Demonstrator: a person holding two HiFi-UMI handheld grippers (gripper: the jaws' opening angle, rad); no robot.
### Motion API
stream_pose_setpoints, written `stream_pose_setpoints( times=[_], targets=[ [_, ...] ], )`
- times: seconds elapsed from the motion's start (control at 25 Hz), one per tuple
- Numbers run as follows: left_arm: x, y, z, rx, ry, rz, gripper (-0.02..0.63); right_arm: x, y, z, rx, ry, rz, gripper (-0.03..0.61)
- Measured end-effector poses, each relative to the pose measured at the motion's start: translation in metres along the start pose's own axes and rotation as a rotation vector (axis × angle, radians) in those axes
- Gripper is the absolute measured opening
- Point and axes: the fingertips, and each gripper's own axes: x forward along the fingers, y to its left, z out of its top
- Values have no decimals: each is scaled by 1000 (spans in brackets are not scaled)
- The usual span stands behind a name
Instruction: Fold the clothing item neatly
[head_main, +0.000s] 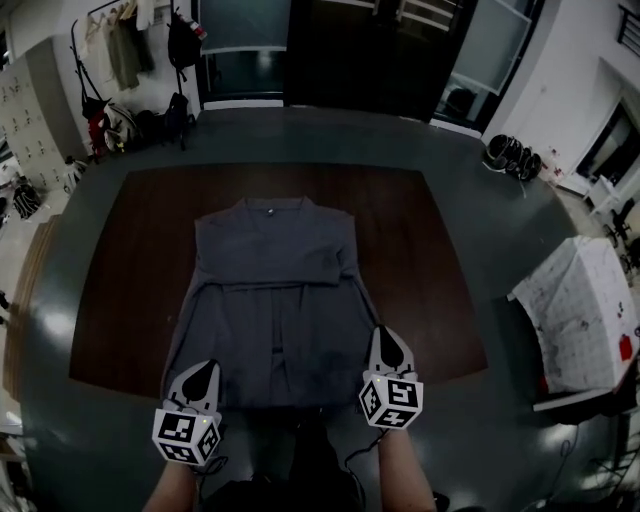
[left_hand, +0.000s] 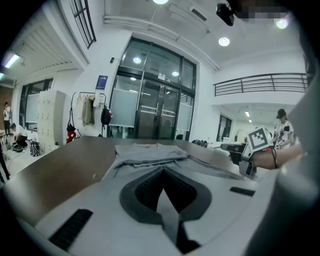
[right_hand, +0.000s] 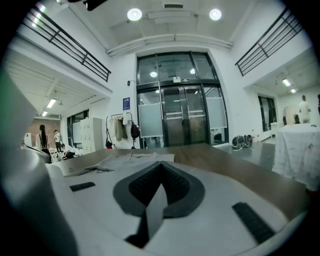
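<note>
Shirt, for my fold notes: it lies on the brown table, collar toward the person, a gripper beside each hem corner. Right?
No: in the head view the shirt has its collar at the far end. Otherwise right: brown table, left gripper and right gripper beside the hem corners.

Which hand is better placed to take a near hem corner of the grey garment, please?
Left, probably: the left gripper, jaws shut, rests by the near-left hem corner of the grey garment, while the right gripper, also shut, lies further up the right edge, past its corner.
</note>
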Motion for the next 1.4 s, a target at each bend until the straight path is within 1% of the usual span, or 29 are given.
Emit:
stream_pose_setpoints(
  times=[0.08, 0.2, 0.36, 0.48, 0.56, 0.6, 0.72, 0.84, 0.92, 1.04, 1.08, 1.12, 1.24, 1.28, 1.32, 1.4],
  targets=[
    [-32, 2, -19, 17, 2, -24, 8, -41, 10, -11, -8, -4, -21, -11],
    [-77, -4, -44, 48, 5, -68, 8, -108, 19, -35, -19, 23, -72, -11],
    [-117, -13, -77, 89, 15, -89, 8, -184, 9, -78, -19, 80, -152, -11],
    [-136, -9, -99, 71, 17, -77, 8, -223, -3, -117, -15, 137, -220, -11],
    [-145, -9, -107, 63, 8, -80, 8, -240, -12, -143, 11, 175, -271, -11],
    [-148, -10, -108, 72, -1, -86, 9, -245, -14, -153, 29, 186, -288, -11],
    [-149, -12, -110, 105, -12, -87, 15, -247, -8, -167, 70, 178, -287, -11],
    [-149, -10, -128, 81, 7, -64, 100, -242, -3, -176, 96, 163, -271, -9],
    [-141, -6, -143, 89, -5, -66, 165, -230, -5, -186, 109, 148, -259, -3],
    [-121, -2, -169, 151, -47, -83, 257, -200, -15, -217, 79, 173, -210, 71],
    [-115, 1, -181, 165, -55, -81, 268, -190, -19, -231, 72, 185, -185, 87],
    [-107, 6, -196, 160, -52, -73, 280, -180, -23, -247, 70, 196, -162, 117],
    [-85, 24, -242, 92, -42, -10, 310, -156, -43, -300, 65, 227, -132, 205],
    [-78, 31, -258, 76, -44, 17, 317, -148, -50, -318, 65, 236, -130, 224],
    [-70, 38, -275, 64, -44, 41, 328, -141, -57, -335, 69, 242, -126, 229],
    [-55, 51, -311, 48, -36, 74, 354, -126, -67, -369, 83, 251, -105, 267]
  ],
)
